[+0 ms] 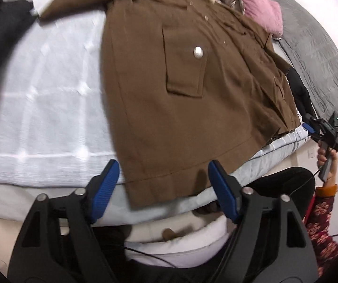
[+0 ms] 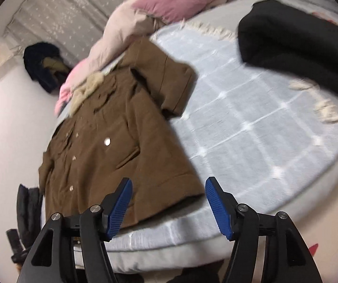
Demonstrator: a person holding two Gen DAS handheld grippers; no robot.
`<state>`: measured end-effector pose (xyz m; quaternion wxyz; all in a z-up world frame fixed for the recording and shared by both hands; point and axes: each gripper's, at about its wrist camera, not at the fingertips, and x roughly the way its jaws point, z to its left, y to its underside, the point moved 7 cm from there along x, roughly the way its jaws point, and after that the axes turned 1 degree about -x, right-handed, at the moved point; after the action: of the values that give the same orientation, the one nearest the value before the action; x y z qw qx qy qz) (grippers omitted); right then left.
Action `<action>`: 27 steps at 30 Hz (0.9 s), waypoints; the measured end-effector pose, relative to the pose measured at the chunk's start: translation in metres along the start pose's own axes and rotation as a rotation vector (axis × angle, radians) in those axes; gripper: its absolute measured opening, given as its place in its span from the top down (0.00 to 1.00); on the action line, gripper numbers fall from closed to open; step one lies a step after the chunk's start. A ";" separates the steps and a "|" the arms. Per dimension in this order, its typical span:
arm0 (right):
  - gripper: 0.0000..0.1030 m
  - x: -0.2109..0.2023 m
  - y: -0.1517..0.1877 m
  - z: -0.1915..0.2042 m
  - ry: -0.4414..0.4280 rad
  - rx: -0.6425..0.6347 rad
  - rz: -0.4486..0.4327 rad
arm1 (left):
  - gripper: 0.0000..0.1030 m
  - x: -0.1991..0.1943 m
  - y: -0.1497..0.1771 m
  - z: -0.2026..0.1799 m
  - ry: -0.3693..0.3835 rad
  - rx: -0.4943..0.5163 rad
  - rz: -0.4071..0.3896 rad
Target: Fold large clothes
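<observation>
Coat (image 1: 180,94) ahead of left tool (image 1: 164,188) (parted)

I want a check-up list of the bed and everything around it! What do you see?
Surface: bed with pale blue checked cover, fringe at its edge.
Job's things: brown coat spread flat, front up, hem at the bed's edge; one sleeve folded in; large pale button on the pocket flap.
Clutter: pink pillow, black garment, grey quilt.
Grippers: left gripper open, over the hem, holding nothing; right gripper open, holding nothing.
Cables: thin black cable below the left gripper.
Surroundings: white wall, dark clothes hanging there.
</observation>
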<state>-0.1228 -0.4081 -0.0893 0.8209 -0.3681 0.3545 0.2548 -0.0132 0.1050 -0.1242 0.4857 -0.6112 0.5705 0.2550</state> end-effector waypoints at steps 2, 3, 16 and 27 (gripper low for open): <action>0.37 0.025 0.001 -0.005 0.033 0.013 0.047 | 0.35 0.005 0.004 -0.002 -0.018 -0.006 -0.004; 0.37 0.036 0.003 -0.008 0.049 0.018 0.062 | 0.40 0.007 0.006 -0.003 -0.036 -0.003 -0.009; 0.90 -0.016 0.000 0.027 0.049 -0.117 -0.043 | 0.82 -0.073 0.009 0.010 -0.156 0.028 -0.179; 0.54 0.025 0.014 0.003 0.261 -0.159 0.089 | 0.31 -0.046 0.012 -0.008 -0.363 0.174 -0.136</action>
<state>-0.1157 -0.3935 -0.1129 0.7240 -0.4460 0.4528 0.2680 -0.0362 0.1204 -0.0845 0.6475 -0.5479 0.4512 0.2774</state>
